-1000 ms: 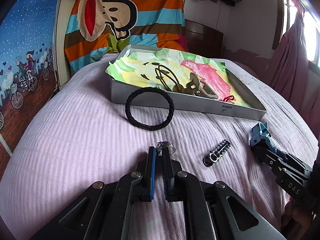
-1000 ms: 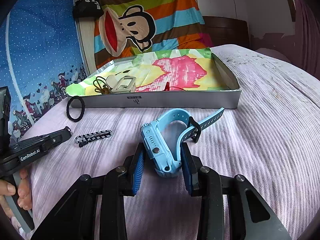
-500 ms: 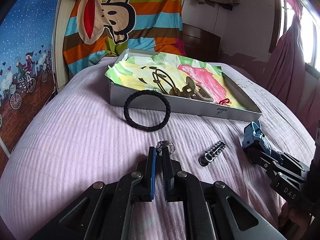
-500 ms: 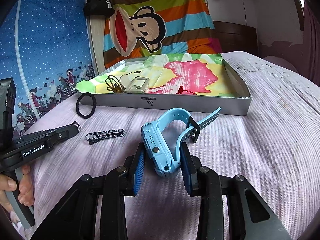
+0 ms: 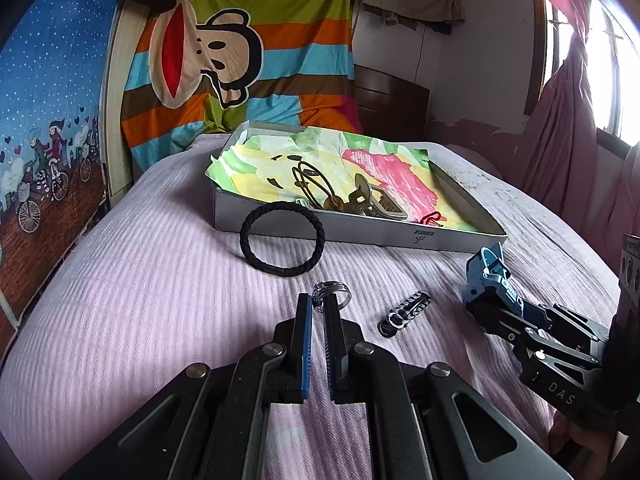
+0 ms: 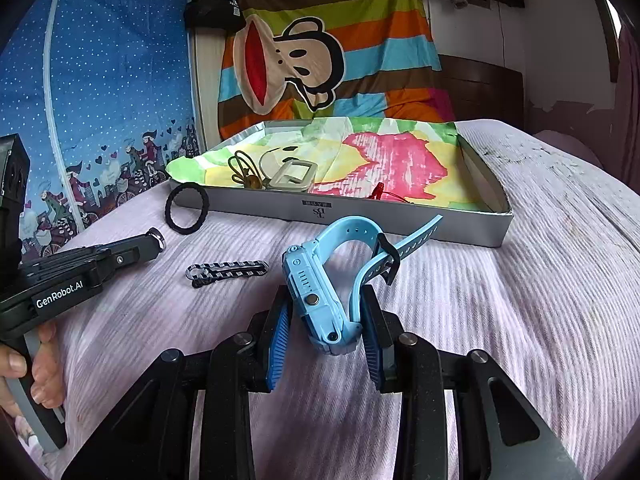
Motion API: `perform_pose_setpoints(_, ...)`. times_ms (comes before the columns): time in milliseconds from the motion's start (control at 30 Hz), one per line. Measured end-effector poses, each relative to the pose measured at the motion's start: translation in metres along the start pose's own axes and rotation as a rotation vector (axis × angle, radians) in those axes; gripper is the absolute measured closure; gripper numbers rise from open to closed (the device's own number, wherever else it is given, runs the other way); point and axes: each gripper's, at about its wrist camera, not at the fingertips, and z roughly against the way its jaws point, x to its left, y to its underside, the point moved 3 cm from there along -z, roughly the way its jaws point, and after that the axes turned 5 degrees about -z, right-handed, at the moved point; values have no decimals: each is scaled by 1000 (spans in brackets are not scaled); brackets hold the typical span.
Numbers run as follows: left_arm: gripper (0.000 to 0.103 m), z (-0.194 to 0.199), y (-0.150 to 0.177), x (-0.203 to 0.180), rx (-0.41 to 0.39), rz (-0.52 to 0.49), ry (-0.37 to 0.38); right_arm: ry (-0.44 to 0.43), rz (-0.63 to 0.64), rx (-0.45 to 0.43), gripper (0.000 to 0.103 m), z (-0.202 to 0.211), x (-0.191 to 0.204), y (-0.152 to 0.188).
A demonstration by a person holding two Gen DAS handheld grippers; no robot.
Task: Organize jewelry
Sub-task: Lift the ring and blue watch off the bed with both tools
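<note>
Both claws loaded. Left gripper (image 5: 316, 306), jaws nearly closed, pinches a small silver ring (image 5: 331, 290); right gripper (image 6: 326, 322), approx half open, clamps the blue watch (image 6: 320, 300), strap pointing fwd. Tray (image 6: 400, 220) lies straight ahead of both, w/ the right one nearer.

The left gripper (image 6: 154, 240) carries a white "GenRobot.AI" label on its black body, seen from the right wrist. The right gripper (image 5: 486, 276) shows "DAS" in pale letters on its arm. A small dark logo marks the grey box (image 6: 316, 213) front wall, and white characters mark a black bag (image 6: 214, 8); neither is readable.
</note>
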Motion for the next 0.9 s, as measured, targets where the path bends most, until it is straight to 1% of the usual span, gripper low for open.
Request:
perform_pose_setpoints(467,97,6,-1,-10,-34,-52,8,-8,1,-20,73,8,3,0)
perform_pose_setpoints(900,97,8,-5,-14,-31,-67,10,-31,-7,-57,73,19,3,-6)
